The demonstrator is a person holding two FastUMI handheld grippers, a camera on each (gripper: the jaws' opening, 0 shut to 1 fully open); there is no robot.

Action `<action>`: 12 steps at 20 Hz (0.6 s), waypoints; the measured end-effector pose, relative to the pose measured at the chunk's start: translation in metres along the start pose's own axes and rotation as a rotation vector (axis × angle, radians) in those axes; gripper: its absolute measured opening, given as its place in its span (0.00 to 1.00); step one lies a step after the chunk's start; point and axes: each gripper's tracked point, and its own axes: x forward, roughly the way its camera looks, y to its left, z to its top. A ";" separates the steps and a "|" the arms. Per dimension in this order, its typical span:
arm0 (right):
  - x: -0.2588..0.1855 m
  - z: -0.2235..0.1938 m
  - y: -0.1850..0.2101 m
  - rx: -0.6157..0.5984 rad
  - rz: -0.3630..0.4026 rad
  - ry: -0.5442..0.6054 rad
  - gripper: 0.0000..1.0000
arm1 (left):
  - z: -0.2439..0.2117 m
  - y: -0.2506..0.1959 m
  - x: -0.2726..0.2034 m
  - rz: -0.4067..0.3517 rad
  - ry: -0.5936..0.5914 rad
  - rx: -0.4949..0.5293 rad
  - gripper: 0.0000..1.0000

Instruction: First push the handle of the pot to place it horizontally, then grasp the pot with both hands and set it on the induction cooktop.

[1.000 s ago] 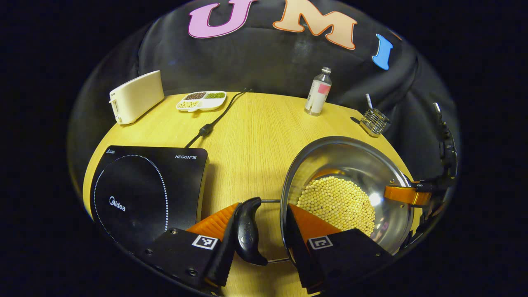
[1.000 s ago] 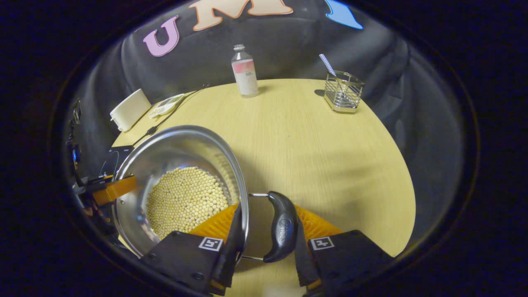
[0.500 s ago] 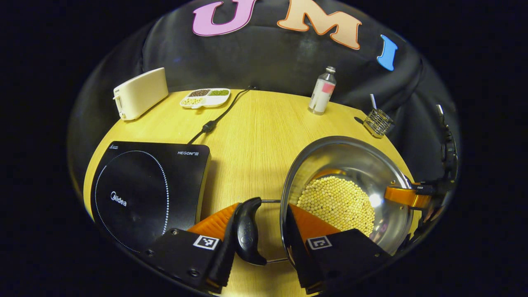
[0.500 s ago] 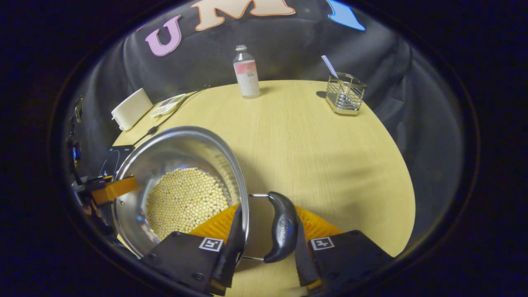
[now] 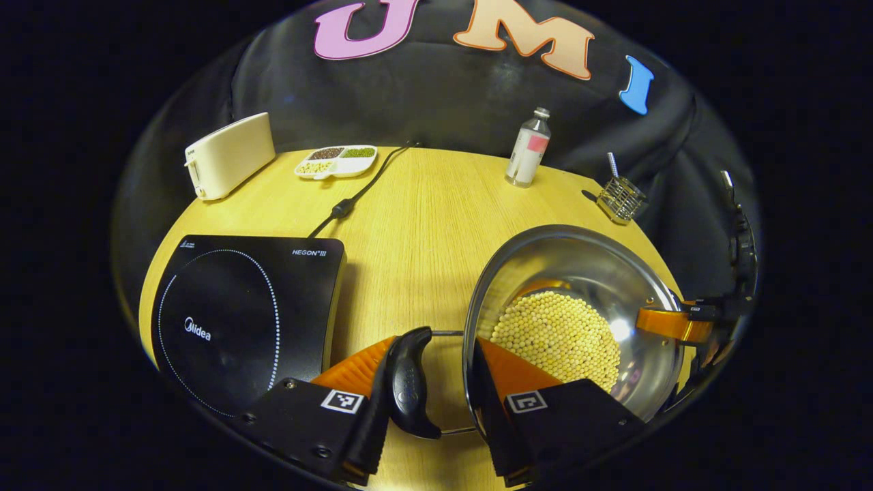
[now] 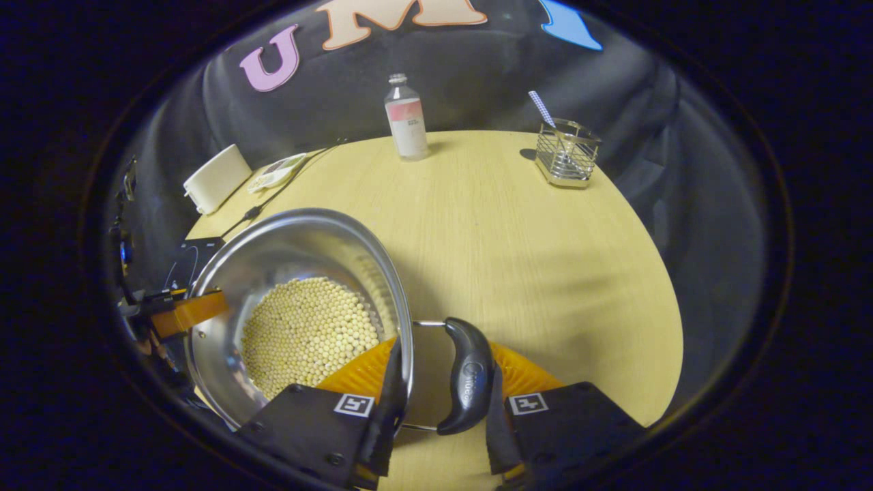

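Now pot [image 5: 573, 307] between both grippers, jaws straddling rim and handles

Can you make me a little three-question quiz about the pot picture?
1. True or false: the pot sits on the induction cooktop.
2. What fills the pot? A) water B) pale round beans C) noodles
3. What does the left gripper straddle?

Key: 1. False, it is beside the cooktop. 2. B. 3. The pot's rim and its black handle; the right gripper does likewise opposite.
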 end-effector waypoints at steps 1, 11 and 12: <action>-0.006 0.001 0.001 0.009 -0.007 -0.007 0.52 | 0.004 0.000 -0.002 -0.008 -0.005 0.009 0.63; -0.054 0.016 0.048 0.046 -0.040 -0.048 0.57 | 0.035 0.034 -0.046 -0.055 -0.029 0.034 0.61; -0.055 0.015 0.058 0.046 -0.036 -0.050 0.57 | 0.036 0.043 -0.051 -0.052 -0.029 0.035 0.61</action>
